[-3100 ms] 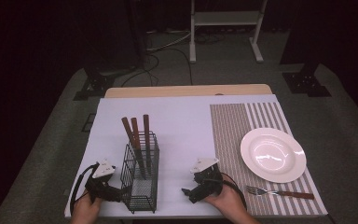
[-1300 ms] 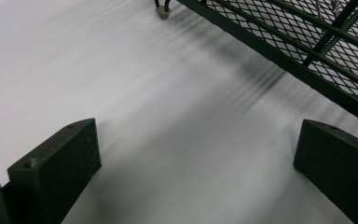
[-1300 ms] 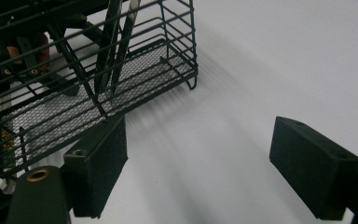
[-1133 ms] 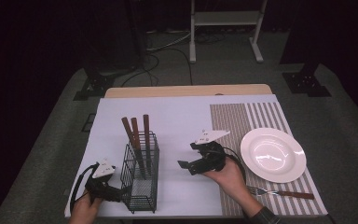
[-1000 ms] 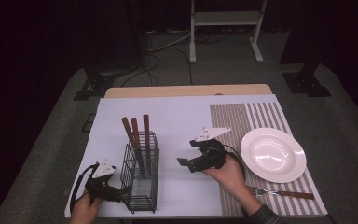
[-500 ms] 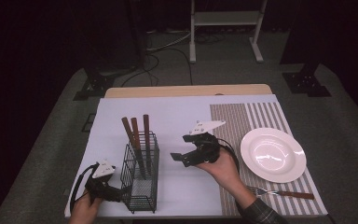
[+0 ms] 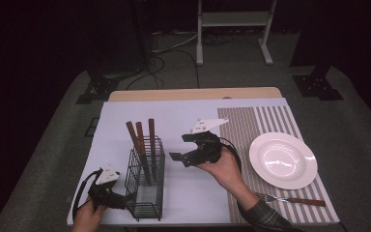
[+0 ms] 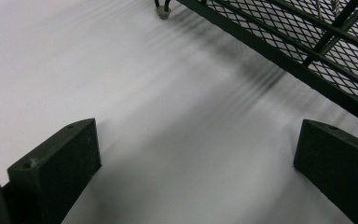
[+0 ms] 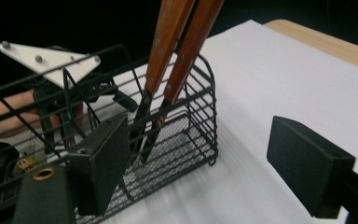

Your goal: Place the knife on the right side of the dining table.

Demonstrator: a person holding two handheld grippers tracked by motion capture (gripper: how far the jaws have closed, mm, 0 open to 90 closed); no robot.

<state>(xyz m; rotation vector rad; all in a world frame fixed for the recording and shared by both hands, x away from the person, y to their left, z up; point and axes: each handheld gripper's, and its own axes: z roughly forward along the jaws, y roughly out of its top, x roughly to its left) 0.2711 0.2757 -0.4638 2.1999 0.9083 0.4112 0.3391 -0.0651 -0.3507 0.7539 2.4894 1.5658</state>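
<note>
White table cover (image 7: 125,116) under everything, and I've got my right gripper (image 7: 183,147) spread wide beside the wire basket (image 7: 146,193), so I'd line up on one wooden handle (image 9: 168,42) carefully, with my left gripper (image 8: 191,154) wide too, steadying nearby.

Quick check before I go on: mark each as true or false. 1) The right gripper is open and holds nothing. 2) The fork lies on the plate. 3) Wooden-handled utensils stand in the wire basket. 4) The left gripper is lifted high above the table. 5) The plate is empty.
1) True: the right gripper has its jaws apart with nothing between them.
2) False: the fork lies on the striped mat, beside the plate.
3) True: three handles rise from the basket.
4) False: the left gripper sits low at the basket's side.
5) True.
</note>
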